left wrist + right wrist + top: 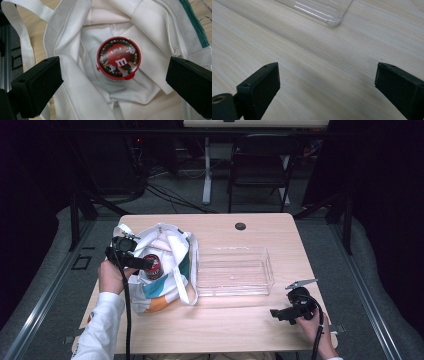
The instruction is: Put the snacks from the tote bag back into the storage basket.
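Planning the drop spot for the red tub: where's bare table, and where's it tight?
Free: the wood strip between the clear tray and the near edge, left of the right claw; also the far strip around the grommet. The tray is empty. Crowded: the left side, under the tote bag, red tub and left claw.

A clear plastic tray [235, 271] sits empty on the light wooden desk [225, 325], with a dark folding chair [261, 166] standing on the grey floor [170, 202] behind.
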{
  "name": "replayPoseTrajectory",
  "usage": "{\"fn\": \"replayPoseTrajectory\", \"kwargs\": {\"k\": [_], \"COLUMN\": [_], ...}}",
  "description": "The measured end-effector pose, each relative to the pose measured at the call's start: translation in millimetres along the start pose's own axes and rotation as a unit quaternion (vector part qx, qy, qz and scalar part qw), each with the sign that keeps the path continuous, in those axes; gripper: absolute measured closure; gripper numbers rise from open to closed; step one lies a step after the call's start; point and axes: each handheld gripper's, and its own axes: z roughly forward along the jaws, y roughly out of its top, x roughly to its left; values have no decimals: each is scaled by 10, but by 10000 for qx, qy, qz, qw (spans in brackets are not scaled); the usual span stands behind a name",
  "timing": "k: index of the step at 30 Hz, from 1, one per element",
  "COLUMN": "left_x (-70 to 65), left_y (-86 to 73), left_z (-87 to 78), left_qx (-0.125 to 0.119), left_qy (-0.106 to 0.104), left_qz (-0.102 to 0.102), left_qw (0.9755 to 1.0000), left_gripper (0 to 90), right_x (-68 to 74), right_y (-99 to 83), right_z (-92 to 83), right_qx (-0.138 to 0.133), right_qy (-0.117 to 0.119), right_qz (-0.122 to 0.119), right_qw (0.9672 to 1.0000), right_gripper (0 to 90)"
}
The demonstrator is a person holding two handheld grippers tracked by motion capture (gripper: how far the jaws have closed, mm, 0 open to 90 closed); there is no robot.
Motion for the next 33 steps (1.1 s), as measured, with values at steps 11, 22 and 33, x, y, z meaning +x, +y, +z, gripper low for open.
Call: {"fn": "replayPoseTrajectory", "kwargs": {"k": [11, 22, 33], "left_x": [-23, -62, -27], "left_y": [95, 150, 168], "left_z": [193, 411, 531], "left_qx": [352, 691, 975], "left_qy": [-98, -107, -125], "left_qz": [27, 97, 75], "left_qw": [9993, 9975, 9951], "left_gripper": [11, 33, 36], "right_x": [3, -4, -5], "right_y": [2, 5, 2], "right_z": [-2, 4, 3], "right_qx": [-10, 32, 5], "right_qy": [-2, 27, 25], "right_qz": [15, -11, 16], "right_qw": [10000, 10000, 10000], "right_gripper": [58, 59, 59]}}
